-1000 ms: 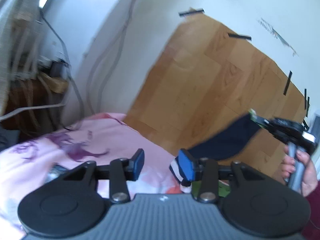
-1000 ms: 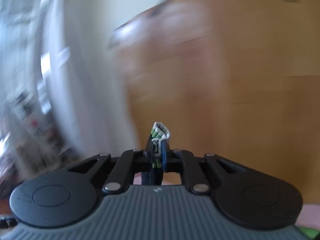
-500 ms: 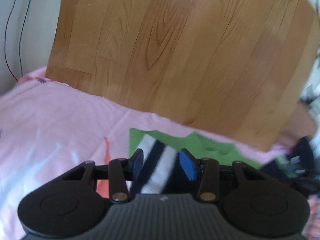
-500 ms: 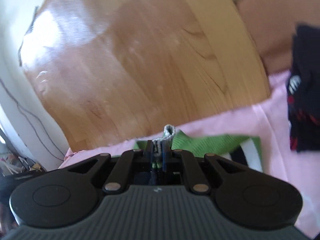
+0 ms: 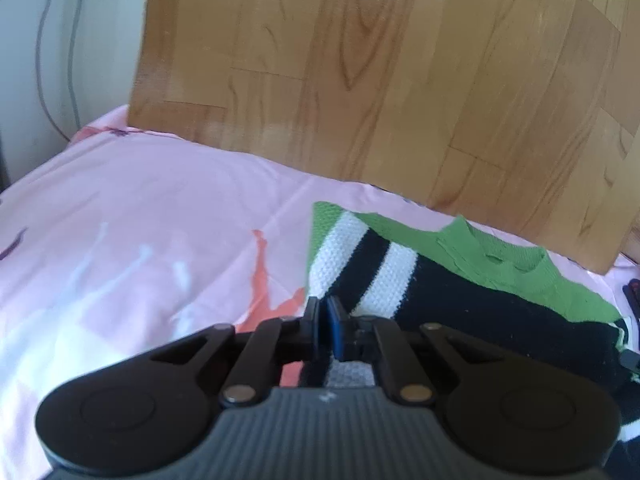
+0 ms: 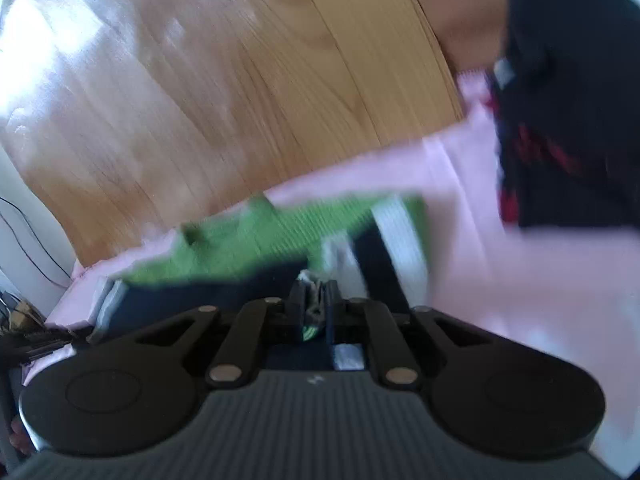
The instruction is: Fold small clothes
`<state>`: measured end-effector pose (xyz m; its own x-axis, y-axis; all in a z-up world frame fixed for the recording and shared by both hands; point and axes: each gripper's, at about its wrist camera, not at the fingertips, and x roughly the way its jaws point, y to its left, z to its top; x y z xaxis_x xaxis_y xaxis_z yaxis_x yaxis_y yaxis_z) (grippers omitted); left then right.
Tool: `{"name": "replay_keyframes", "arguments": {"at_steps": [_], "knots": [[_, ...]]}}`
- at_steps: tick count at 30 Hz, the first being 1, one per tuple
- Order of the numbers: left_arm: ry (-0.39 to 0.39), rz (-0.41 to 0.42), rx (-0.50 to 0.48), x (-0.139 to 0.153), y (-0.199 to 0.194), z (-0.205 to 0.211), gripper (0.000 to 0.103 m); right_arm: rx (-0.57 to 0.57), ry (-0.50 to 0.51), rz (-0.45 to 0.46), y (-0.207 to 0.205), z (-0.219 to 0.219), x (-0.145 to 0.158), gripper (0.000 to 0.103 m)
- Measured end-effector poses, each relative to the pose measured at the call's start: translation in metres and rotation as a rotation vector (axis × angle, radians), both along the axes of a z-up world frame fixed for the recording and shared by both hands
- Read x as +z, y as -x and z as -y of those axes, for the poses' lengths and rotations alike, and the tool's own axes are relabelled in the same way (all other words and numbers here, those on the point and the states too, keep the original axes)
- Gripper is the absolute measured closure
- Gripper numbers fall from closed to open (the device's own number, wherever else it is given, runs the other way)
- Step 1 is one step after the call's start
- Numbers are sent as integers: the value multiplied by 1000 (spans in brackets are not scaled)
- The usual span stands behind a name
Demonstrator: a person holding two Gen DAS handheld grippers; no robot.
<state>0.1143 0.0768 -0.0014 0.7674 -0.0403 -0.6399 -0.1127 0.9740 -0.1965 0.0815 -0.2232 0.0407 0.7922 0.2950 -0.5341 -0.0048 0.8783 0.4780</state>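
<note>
Sweater in green, black and white lying spread on the pink bedsheet. Nearest the lens, left claw pinching narrow onto the striped edge, pads all but meeting over the knit. Right claw clamping a bunched fold of the same garment, view blurred. Farther right, dark clothing with red marks resting on the sheet. Beyond, wooden headboard rising against the wall.

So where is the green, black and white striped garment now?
The striped garment lies on the pink sheet just before the wooden board, at centre-right in the left wrist view, with both claws closed on its near edge.
</note>
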Motion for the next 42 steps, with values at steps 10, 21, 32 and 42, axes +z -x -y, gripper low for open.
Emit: {"name": "replay_keyframes", "arguments": {"at_steps": [10,21,32,42], "knots": [[31,-23,99,-2,22,-14,100,-66,9,63,1,-4,5,85],[2,42,-53,-4,20,10,96,105,175,45,-10,-50,-8,84],[-58,42,-20,-3,23,13,96,67,151,79,-8,-45,-8,69],[-68,42,-29,-3,22,13,96,67,171,89,-4,-47,-6,62]]}}
